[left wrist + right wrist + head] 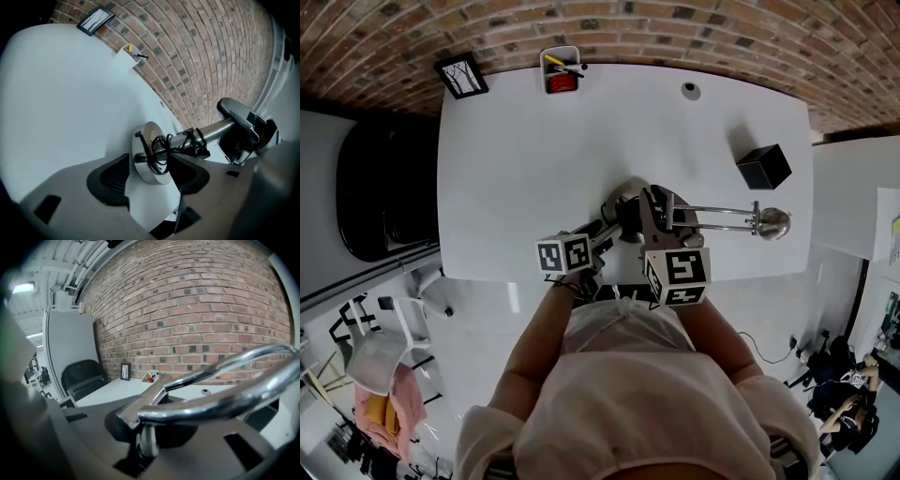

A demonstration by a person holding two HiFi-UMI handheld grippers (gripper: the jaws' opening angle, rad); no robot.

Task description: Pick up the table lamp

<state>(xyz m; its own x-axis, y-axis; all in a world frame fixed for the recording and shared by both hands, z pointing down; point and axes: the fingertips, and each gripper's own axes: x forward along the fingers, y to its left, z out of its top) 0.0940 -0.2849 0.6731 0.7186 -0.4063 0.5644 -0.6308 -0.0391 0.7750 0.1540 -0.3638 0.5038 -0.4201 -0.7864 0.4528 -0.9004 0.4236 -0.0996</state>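
The only print in sight is the black-and-white square markers on the two gripper cubes. The chrome table lamp (724, 212) lies on its side on the white table (534, 159), close to the near edge. Its round base is at the middle and its head points right.

The left gripper (605, 230) stands wide open, with the disc base and the black cord (161, 150) wound on the stem between its pads, neither pad clearly pressing. The right gripper (661, 214) is closed down onto a thin chrome post of the lamp's arm, gripping it.

Bare table lies open to the left and far side of the lamp. A black cube (763, 167) sits beyond the lamp's head, near the right edge. Along the far edge stand a black-framed picture (461, 76), a white pen holder (561, 70) with yellow and red things in it, and a small grey round fitting (690, 90). A red brick wall (675, 28) backs the table. A black chair (384, 187) stands off its left end.
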